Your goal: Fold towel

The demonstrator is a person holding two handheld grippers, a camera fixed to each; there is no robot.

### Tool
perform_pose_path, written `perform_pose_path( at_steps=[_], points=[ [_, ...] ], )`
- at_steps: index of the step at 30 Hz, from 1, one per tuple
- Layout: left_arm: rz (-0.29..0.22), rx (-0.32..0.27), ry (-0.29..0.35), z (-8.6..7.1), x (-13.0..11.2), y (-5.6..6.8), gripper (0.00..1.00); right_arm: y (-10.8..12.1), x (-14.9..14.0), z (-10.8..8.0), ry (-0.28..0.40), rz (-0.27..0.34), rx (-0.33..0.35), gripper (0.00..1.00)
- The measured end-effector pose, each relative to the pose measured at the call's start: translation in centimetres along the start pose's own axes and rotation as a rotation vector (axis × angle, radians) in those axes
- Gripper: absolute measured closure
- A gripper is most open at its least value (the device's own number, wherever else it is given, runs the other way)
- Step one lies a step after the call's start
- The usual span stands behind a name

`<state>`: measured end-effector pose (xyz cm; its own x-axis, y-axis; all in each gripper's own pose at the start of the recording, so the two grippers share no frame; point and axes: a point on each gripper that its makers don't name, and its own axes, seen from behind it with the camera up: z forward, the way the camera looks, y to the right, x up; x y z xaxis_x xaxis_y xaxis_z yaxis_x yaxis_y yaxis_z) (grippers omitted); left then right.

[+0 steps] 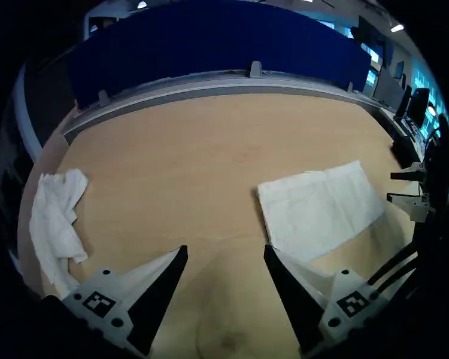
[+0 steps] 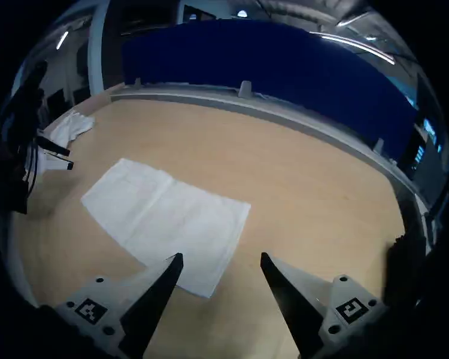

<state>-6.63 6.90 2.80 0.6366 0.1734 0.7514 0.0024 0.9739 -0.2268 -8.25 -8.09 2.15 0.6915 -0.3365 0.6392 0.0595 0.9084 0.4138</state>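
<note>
A white towel [image 1: 320, 206] lies flat and folded into a rectangle on the wooden table [image 1: 212, 149]; in the right gripper view the same towel [image 2: 167, 218] spreads just ahead of the fingers. My left gripper [image 1: 225, 254] is open above the bare table, with the towel's near corner beside its right finger. My right gripper [image 2: 220, 260] is open too, its left finger over the towel's near edge. The other gripper [image 1: 411, 191] appears at the far right of the left gripper view, and the other gripper [image 2: 54, 154] at the far left of the right gripper view.
A crumpled white cloth [image 1: 57, 224] lies at the table's left edge, seen as a cloth [image 2: 69, 128] in the right gripper view. A blue partition [image 1: 212, 48] with a grey rail [image 1: 224, 84] bounds the table's far side. Desks with monitors [image 1: 413, 102] stand beyond.
</note>
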Motion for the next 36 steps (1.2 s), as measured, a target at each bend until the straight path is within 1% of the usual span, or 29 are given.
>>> perform_pose_path(
  at_steps=[5,8,11,15,16,22,26,28,30,32,36],
  points=[
    [-0.028,0.017,0.0,-1.7,-1.6,-0.5,0.06,-0.7,-1.5,0.0,-0.05,-0.058,0.049,0.0],
    [-0.046,0.027,0.0,-2.8,-2.7,-0.7,0.06,-1.2,-2.2,-0.1,-0.074,-0.078,0.083,0.0],
    [-0.061,0.032,0.003,-3.7,-3.7,-0.8,0.06,-1.7,-2.7,-0.1,-0.098,-0.081,0.114,0.0],
    [-0.077,0.042,-0.004,-4.2,-4.9,-1.0,0.06,-2.0,-3.1,0.1,-0.124,-0.076,0.134,0.01],
    [-0.08,0.044,-0.006,-4.2,-5.1,-1.0,0.06,-2.1,-3.2,0.1,-0.128,-0.075,0.137,0.02],
    [-0.097,0.045,-0.007,-4.9,-5.7,-0.7,0.06,-2.5,-4.0,0.6,-0.163,-0.063,0.158,0.23],
    [-0.103,0.044,-0.005,-5.6,-5.9,-0.6,0.06,-2.6,-4.6,0.8,-0.181,-0.063,0.158,0.3],
    [-0.105,0.046,-0.003,-5.9,-6.0,-0.5,0.06,-2.7,-4.8,0.8,-0.188,-0.062,0.165,0.36],
    [-0.107,0.047,-0.001,-6.3,-6.1,-0.5,0.06,-2.9,-5.1,0.7,-0.194,-0.06,0.172,0.45],
    [-0.115,0.046,0.0,-6.5,-6.3,-0.4,0.06,-2.9,-5.3,0.8,-0.197,-0.057,0.172,0.47],
    [-0.136,0.041,0.0,-7.0,-6.6,-0.2,0.06,-2.6,-5.6,1.0,-0.199,-0.044,0.167,0.48]
  ],
)
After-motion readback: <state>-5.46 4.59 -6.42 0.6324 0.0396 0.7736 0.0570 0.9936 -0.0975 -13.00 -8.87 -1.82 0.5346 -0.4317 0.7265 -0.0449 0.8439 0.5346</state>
